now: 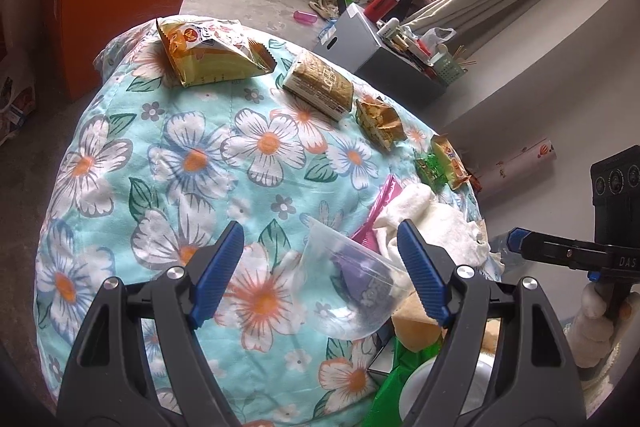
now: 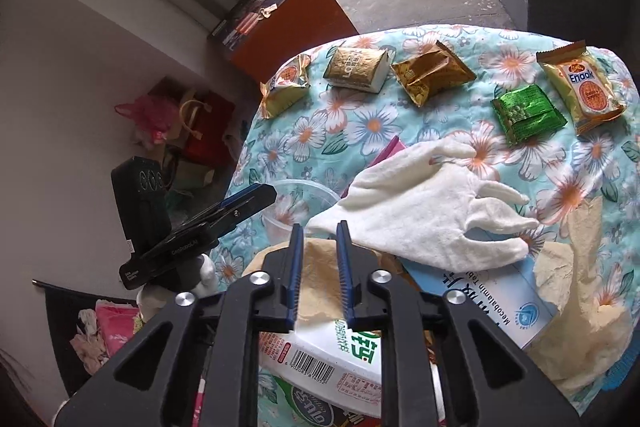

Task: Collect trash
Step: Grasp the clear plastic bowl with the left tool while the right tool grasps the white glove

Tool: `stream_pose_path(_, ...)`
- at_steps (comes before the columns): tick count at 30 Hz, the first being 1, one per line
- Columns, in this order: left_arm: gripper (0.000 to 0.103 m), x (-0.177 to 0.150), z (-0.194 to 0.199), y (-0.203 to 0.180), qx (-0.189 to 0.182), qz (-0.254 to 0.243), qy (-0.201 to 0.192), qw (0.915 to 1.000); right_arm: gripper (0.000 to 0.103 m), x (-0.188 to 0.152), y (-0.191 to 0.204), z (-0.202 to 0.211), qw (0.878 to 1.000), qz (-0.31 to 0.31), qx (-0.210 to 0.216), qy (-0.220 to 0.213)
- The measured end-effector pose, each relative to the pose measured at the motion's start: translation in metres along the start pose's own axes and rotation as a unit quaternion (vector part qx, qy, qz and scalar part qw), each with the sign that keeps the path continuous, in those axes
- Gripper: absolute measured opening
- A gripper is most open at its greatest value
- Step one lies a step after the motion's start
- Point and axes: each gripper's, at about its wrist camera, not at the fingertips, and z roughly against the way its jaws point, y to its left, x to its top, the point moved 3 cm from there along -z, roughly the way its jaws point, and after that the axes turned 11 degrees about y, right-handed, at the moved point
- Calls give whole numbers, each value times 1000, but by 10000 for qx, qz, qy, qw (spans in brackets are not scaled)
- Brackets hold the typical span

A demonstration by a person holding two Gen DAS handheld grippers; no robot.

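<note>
Left gripper (image 1: 320, 267): jaws wide apart, nothing clamped. Clear plastic cup (image 1: 348, 287) on its side directly between them, low centre of left wrist view, resting on floral table (image 1: 180, 155); mouth toward upper left, base toward lower right. Judgement: left nearer, cup its likely next pick.

Right gripper (image 2: 320, 275): jaws narrowly parted, empty, hovering over tan paper (image 2: 316, 267). White glove (image 2: 432, 203) just beyond, long axis running right. Snack wrappers (image 2: 436, 71) well apart along top.
</note>
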Motion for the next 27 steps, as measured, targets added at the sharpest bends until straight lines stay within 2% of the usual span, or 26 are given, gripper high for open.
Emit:
stream_pose_path(1, 75, 1, -2, 1, 20, 37, 26, 10000, 45, 4, -3, 2, 9996, 51, -270, -96)
stream_pose_path(3, 74, 3, -6, 2, 47, 97, 58, 9999, 45, 11, -16, 4, 9962, -23, -836, -242)
stream_pose_path(5, 74, 4, -8, 2, 40, 99, 91, 9999, 45, 19, -36, 0, 9944, -238, -1013, -170)
stream_pose_path(8, 69, 4, -11, 0, 9, 14, 197, 9998, 45, 25, -68, -9, 9936, -717, -863, 85)
stream_pose_path(10, 61, 3, -13, -1, -13, -38, 336, 9994, 45, 30, -82, -14, 9923, -882, -858, 133)
stream_pose_path(14, 41, -4, -17, 0, -39, -115, 590, 9982, 45, 41, -99, -23, 9916, -1177, -457, 282)
stream_pose_path(18, 29, -15, -17, 5, 57, -213, 731, 9971, 45, 50, -105, -37, 9893, -1355, -227, 494)
stream_pose_path(24, 13, -29, -12, 13, 261, -299, 755, 9964, 46, 57, -103, -54, 9876, -1371, -228, 735)
stream_pose_path(27, 10, -32, -8, 16, 254, -265, 694, 9969, 44, 58, -102, -58, 9875, -1378, -262, 720)
